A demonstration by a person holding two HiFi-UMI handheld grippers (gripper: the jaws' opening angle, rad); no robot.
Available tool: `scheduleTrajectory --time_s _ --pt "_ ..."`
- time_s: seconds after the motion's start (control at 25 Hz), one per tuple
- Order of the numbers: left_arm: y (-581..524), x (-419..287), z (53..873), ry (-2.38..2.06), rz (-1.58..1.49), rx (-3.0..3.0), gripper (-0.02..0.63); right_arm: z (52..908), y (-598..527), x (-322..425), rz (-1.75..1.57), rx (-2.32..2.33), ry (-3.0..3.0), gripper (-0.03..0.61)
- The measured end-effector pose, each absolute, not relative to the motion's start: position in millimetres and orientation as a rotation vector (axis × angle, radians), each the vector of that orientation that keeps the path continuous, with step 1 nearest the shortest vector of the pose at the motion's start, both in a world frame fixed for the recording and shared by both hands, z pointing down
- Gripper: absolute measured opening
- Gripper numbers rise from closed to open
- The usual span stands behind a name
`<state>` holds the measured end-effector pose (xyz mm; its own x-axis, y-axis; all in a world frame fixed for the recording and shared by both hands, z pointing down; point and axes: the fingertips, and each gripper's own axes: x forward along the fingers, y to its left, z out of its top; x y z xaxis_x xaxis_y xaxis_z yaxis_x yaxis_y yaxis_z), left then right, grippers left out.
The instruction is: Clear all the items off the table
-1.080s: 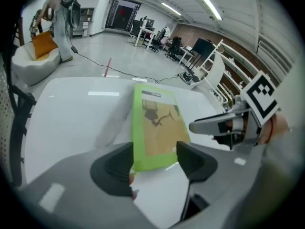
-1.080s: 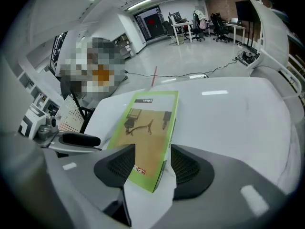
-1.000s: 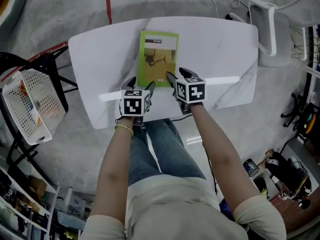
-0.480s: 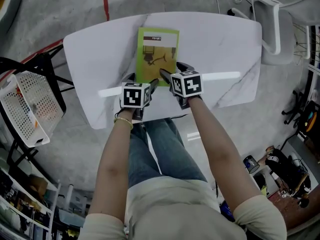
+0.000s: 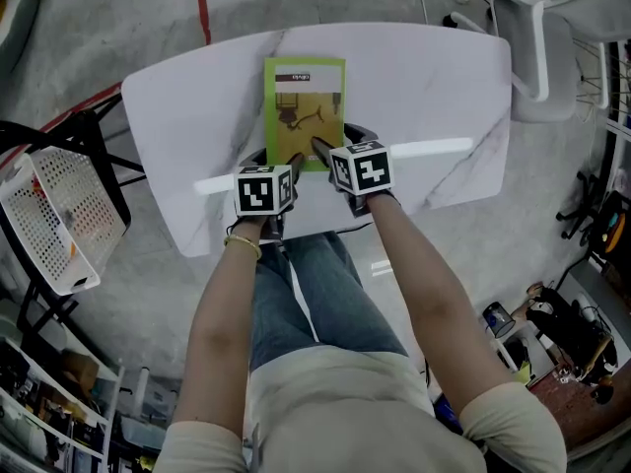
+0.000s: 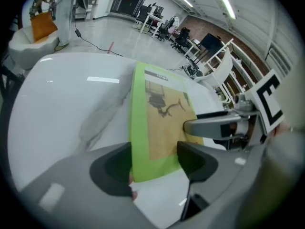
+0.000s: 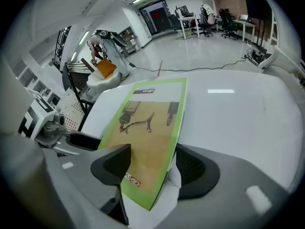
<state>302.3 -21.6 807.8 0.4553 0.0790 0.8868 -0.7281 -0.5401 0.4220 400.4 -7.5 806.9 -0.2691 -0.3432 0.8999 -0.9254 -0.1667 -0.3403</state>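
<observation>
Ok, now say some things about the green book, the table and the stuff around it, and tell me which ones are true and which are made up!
1. The green book lies on the white table. True.
2. The left gripper is holding a cup. False: there is no cup. Its jaws stand apart, with the near corner of the book between them.
3. The white basket sits on the table. False: it is off the table, out past its left side.
4. A white chair stands by the table's far right corner. True.
</observation>
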Motion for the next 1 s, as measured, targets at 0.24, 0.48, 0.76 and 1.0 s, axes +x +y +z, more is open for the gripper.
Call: scheduleTrajectory --time_s 0.24,0.48,0.76,1.0 --pt "-20.2 304.4 793.0 -0.556 1.147 1.866 0.291 792.8 -6.1 403.2 1.442 1.507 -1.587 0.293" --pt "-16.7 299.4 765.1 -0.575 1.13 1.92 0.29 764.6 -1.9 398.3 1.411 1.557 -1.62 0.293" --pt "-7.8 289.2 715.7 -0.627 1.045 1.947 0.284 711.1 1.5 389.3 1.305 1.594 -1.684 0.293" --pt "-1.9 281.7 676.2 -0.658 0.996 1.985 0.281 669.0 5.7 382.0 1.242 1.626 -1.721 0.291"
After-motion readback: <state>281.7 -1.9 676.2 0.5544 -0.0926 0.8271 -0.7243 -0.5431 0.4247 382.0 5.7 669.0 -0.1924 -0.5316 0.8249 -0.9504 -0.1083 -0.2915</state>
